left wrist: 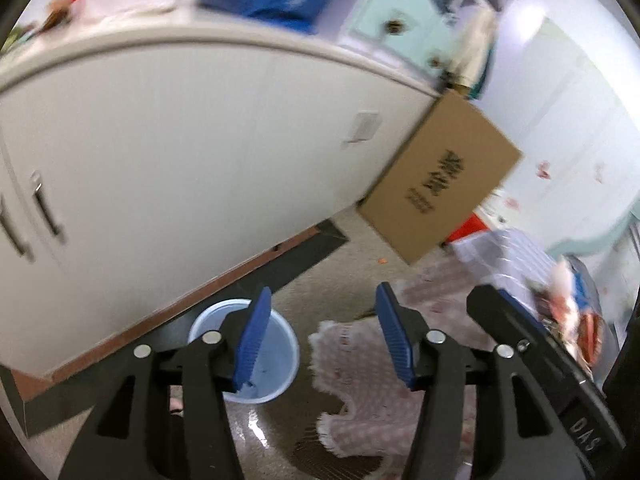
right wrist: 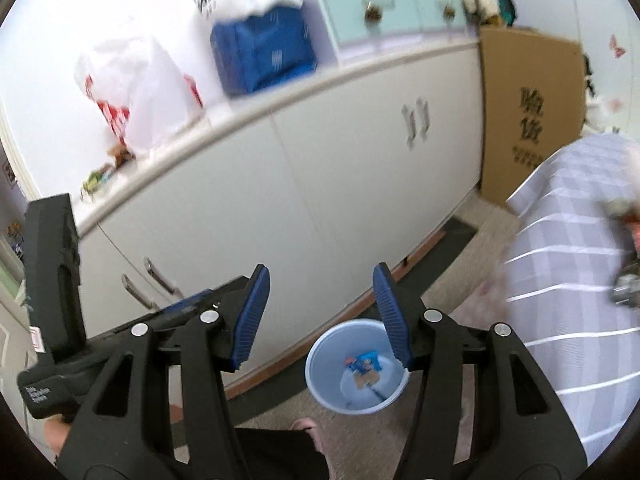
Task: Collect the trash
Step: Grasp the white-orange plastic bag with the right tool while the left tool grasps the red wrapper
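Both grippers, left [left wrist: 320, 336] and right [right wrist: 320, 316], spread, empty. Trash [right wrist: 364, 366] in bin [right wrist: 320, 376]: probably light, crinkly wrappers; pinch an edge.

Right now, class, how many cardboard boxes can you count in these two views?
1. The cardboard box stands on the floor against the far end of the white cabinet; the left wrist view shows the same box. Others may be hidden.

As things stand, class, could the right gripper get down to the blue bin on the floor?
Probably yes. The right gripper has its jaws open and empty, the blue bin stands open-topped on the floor beside the cabinet, and nothing shows between them.
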`<state>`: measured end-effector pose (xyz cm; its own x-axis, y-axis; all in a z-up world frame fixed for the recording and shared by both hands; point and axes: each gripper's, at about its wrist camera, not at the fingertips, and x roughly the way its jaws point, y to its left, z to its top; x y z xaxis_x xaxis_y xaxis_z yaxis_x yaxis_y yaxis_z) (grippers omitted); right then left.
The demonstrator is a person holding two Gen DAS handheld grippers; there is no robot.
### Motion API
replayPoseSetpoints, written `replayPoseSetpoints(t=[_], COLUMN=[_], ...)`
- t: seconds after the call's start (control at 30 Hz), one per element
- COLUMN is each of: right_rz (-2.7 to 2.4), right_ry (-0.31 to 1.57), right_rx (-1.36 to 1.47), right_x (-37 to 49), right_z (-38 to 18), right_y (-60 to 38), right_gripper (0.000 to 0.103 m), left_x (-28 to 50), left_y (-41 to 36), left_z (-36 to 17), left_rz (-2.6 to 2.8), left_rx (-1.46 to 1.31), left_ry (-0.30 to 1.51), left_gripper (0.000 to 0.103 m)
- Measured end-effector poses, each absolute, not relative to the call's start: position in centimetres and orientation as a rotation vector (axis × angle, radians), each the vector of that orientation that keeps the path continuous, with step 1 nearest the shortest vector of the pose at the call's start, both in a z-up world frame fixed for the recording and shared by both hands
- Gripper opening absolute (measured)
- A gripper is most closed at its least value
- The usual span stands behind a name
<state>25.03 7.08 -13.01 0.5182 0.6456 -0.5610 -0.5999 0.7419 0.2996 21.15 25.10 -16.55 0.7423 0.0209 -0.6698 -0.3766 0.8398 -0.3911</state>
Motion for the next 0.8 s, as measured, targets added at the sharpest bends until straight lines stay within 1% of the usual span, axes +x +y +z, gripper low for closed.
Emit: replayPoseSetpoints(t=[0.13, 0.33, 0.43, 0.5, 0.67, 0.7, 0.77, 0.8], right_rz=[0.67, 0.502, 0.43, 0.38, 0.348, 0.353, 0.367, 0.373], right_ry=[0.636, 0.6, 0.609, 0.627, 0.679, 0.689, 0.719, 0.733], right_rx=[0.076, 0.098, 0.122, 0.118, 0.073, 0.062, 0.036, 0.026], right_x=[24.7, 25.4, 26.0, 26.7, 29.5, 29.9, 31.2, 32.3], right_z=[-10.5, -9.3, -9.5, -9.8, -10.6, -10.7, -11.1, -11.4], right_y=[2.2, -6.9, -11.1, -13.5, -15.8, -15.9, -15.7, -15.5], right_gripper=[0.054, 0.055, 0.055, 0.057, 0.058, 0.062, 0.063, 0.068], left_x=[22.2, 24.5, 25.7, 26.8, 28.7, 29.2, 30.0, 30.5], left_y=[20.5, 11.9, 8.5, 6.5, 4.0, 3.6, 3.4, 3.3], left_z=[-14.3, -12.4, -12.2, -12.1, -12.0, -11.9, -11.9, -11.9], left_rz=[0.131, -0.052, -0.123, -0.154, -0.172, -0.17, -0.174, -0.178], left_rx=[-0.488, -0.415, -0.377, -0.356, -0.34, -0.332, -0.325, -0.33], left_ry=[0.698, 0.717, 0.735, 0.75, 0.778, 0.78, 0.789, 0.794], left_gripper=[0.055, 0.054, 0.054, 0.054, 0.054, 0.054, 0.054, 0.054])
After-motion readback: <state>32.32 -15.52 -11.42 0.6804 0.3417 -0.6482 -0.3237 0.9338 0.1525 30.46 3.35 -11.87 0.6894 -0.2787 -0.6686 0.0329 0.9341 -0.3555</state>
